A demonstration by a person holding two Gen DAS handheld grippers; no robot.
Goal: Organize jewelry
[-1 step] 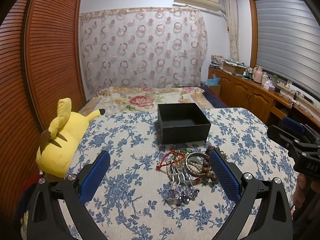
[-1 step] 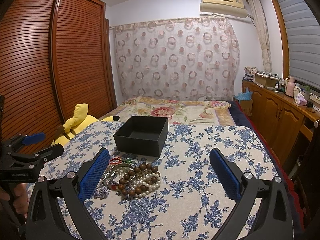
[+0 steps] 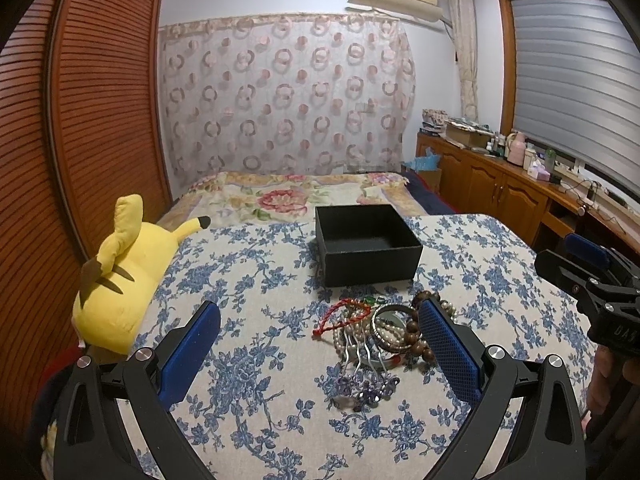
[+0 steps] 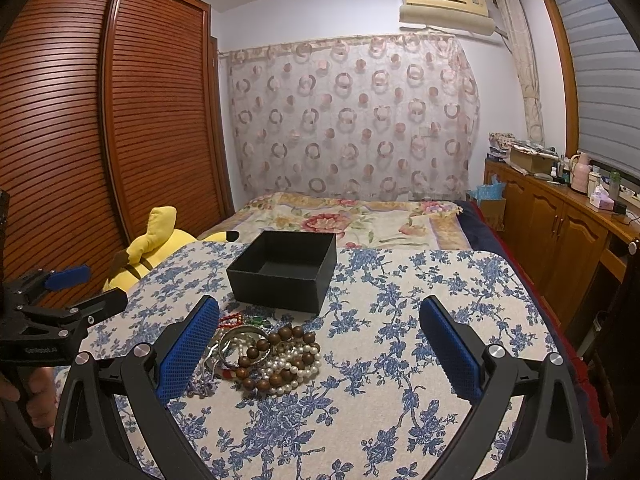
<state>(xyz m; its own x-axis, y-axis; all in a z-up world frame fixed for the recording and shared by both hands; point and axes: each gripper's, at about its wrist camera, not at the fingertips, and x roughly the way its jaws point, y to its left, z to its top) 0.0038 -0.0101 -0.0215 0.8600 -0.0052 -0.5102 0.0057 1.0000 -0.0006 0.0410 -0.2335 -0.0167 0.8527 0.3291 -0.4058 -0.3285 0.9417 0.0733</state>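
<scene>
- Counter [image 4: 400,420], floral cloth: under both grippers; keep your approach low and level.
- Black box [image 3: 366,246]: empty, just beyond the jaws; your drop target.
- Jewelry pile [image 4: 264,356]: tangled, ahead of the jaws, near side of the box; pick one outer strand.
- Left gripper [image 3: 320,354], right gripper [image 4: 320,354]: jaws spread wide, empty.

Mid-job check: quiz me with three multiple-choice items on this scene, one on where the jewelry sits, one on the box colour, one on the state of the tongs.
1. The jewelry pile lies:
A. inside the box
B. on the tablecloth in front of the box
C. on the plush toy

2. The box is:
A. black
B. white
C. red

3. Both tongs, left and right, are:
A. shut on beads
B. open, holding nothing
C. shut on the box

Answers: 1 B, the pile rests on the floral cloth; 2 A, its walls are black; 3 B, the blue pads stand wide apart.
</scene>
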